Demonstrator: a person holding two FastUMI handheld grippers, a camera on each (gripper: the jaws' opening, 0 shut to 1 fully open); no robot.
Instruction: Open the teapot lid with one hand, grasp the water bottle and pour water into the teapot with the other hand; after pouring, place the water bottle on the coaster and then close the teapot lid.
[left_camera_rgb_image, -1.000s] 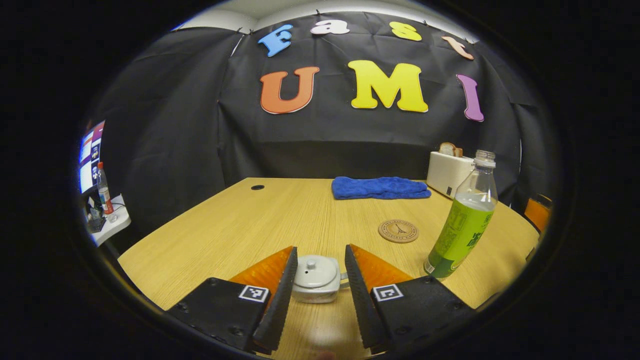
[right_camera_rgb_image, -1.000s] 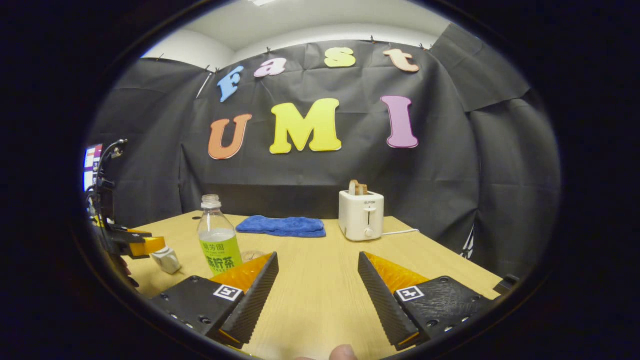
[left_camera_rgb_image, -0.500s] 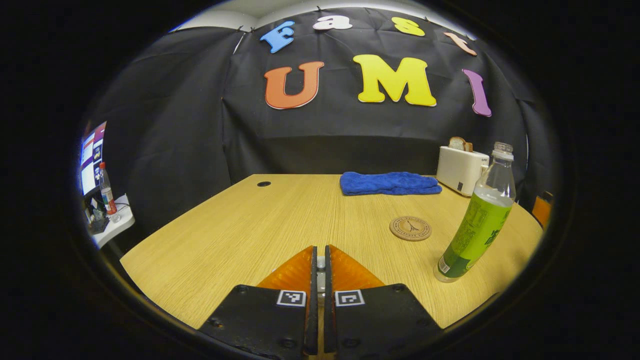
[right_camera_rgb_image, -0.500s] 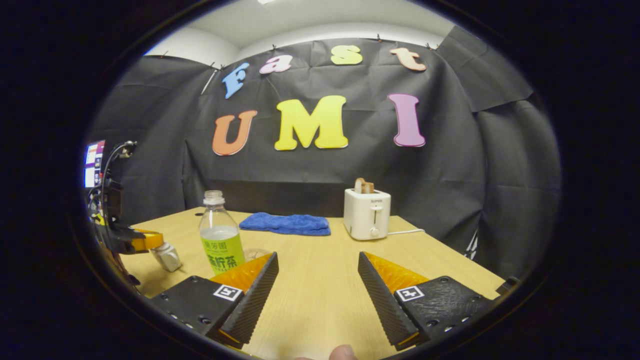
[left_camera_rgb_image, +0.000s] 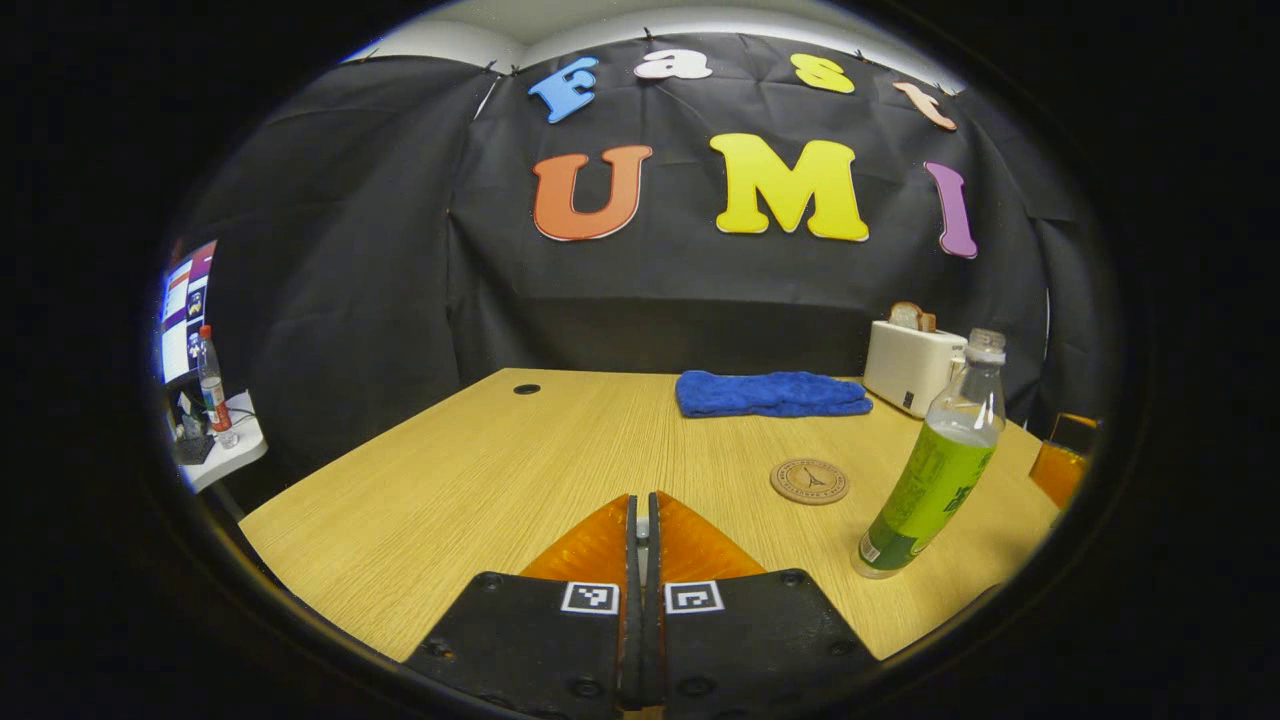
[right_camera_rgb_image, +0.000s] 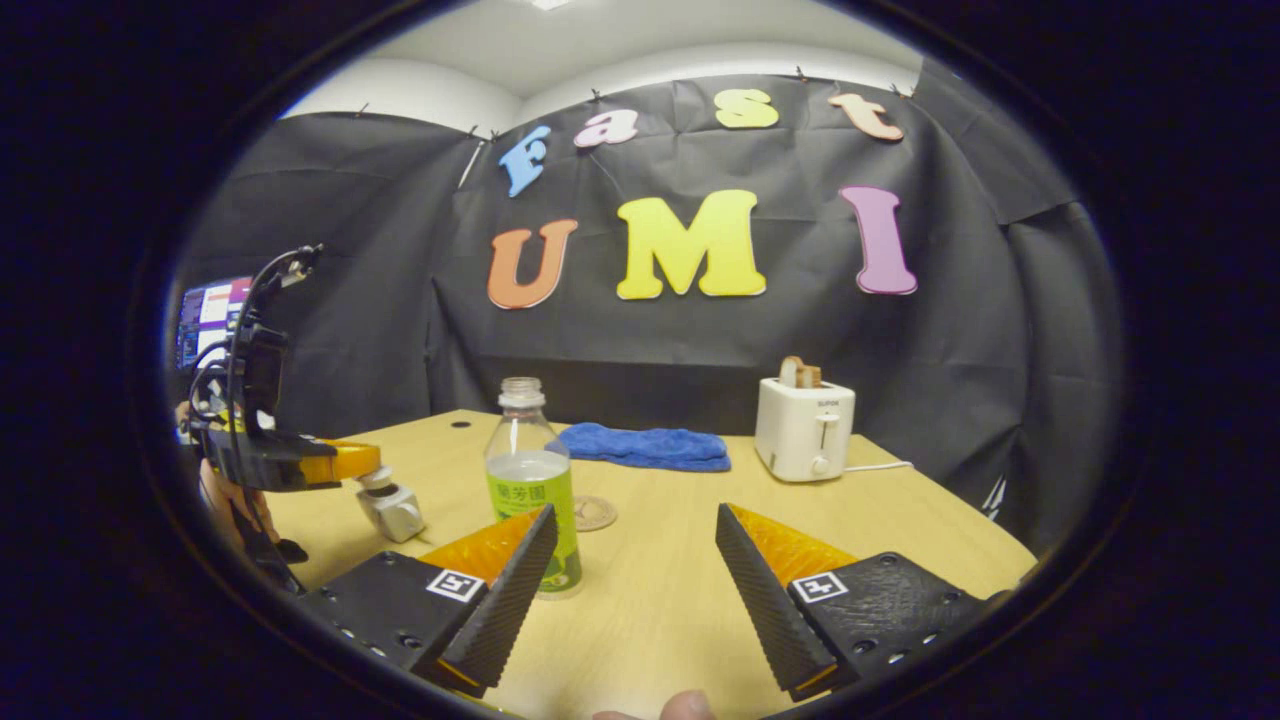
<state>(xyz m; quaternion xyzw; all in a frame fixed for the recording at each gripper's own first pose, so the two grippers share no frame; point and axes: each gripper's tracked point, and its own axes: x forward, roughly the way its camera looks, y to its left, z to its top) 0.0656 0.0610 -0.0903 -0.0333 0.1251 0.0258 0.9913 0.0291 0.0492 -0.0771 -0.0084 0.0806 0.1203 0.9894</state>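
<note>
Two tongs | left (left_camera_rgb_image: 640, 520) pinching teapot lid (right_camera_rgb_image: 376, 479) | right (right_camera_rgb_image: 635, 560) wide | water bottle (right_camera_rgb_image: 530, 480) beside coaster (right_camera_rgb_image: 594, 513)

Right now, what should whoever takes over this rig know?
Left tongs: shut on the knob of the teapot lid; whether it is clear of the teapot is hard to tell.
Right tongs: open, empty, short of the water bottle.
The bottle stands upright, uncapped, on the table near the bare coaster.
To do: grasp bottle, pour, set it on the coaster, close lid.
</note>
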